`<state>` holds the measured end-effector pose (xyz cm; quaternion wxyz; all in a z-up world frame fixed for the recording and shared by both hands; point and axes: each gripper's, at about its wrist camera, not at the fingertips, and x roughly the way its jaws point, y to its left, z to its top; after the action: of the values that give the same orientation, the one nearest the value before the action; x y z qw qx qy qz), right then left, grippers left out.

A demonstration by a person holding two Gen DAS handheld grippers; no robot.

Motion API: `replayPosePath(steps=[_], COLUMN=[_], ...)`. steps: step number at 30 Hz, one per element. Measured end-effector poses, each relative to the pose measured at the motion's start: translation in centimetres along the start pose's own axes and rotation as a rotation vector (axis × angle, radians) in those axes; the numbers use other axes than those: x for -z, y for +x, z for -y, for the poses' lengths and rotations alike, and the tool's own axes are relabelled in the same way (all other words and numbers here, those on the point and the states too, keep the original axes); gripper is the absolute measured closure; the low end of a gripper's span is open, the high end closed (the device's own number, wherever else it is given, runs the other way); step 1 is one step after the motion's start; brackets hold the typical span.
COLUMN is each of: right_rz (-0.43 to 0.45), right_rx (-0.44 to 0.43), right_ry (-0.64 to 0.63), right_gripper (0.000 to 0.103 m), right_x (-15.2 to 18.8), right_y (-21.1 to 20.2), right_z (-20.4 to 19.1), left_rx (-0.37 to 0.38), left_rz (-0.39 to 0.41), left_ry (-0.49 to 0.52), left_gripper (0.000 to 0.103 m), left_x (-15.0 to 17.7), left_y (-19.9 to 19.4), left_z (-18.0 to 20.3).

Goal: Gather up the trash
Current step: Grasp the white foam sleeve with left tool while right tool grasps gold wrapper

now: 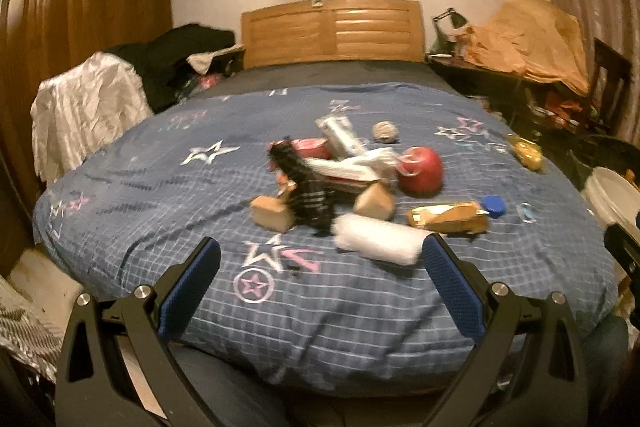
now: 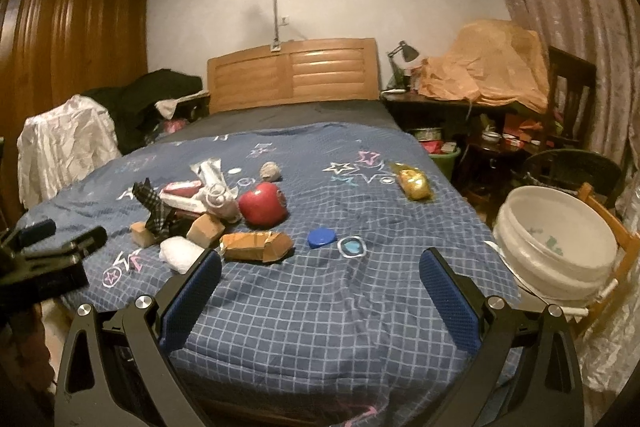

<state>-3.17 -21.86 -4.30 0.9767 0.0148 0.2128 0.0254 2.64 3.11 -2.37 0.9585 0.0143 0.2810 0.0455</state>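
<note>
Trash lies scattered on a bed with a blue checked quilt [image 1: 320,315] [image 2: 320,307]: a white crumpled roll [image 1: 378,242] [image 2: 180,254], a brown-and-gold wrapper [image 1: 448,218] [image 2: 256,246], a blue cap [image 1: 493,206] [image 2: 321,238], a red round object [image 1: 420,171] [image 2: 262,203], two brown blocks, a dark checked cloth [image 1: 306,191], white-and-red packets and a gold wrapper [image 2: 414,181]. My left gripper [image 1: 320,267] is open, just short of the white roll, holding nothing. My right gripper [image 2: 320,277] is open over bare quilt near the bed's foot.
A white bucket [image 2: 556,247] [image 1: 612,199] stands on a wooden chair at the bed's right side. A cluttered desk with a lamp [image 2: 404,55] is far right, a wardrobe [image 2: 68,67] and clothes piles on the left. The left gripper's body [image 2: 40,259] shows at the left edge.
</note>
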Motion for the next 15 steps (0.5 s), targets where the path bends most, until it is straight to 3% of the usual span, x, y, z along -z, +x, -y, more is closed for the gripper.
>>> replayPosePath(steps=[10, 15], right_rz=[-0.128, -0.160], right_rx=[-0.115, -0.212], right_ry=[-0.151, -0.239], right_gripper=[0.004, 0.004], right_x=[1.0, 0.5], right_y=[6.6, 9.8], right_z=[-2.7, -3.0], left_rx=[0.006, 0.111], left_rz=[-0.102, -0.177], left_ry=[-0.062, -0.096], left_gripper=[0.006, 0.006], left_x=[0.6, 0.9], left_y=[3.8, 5.7], left_z=[-5.2, -5.3])
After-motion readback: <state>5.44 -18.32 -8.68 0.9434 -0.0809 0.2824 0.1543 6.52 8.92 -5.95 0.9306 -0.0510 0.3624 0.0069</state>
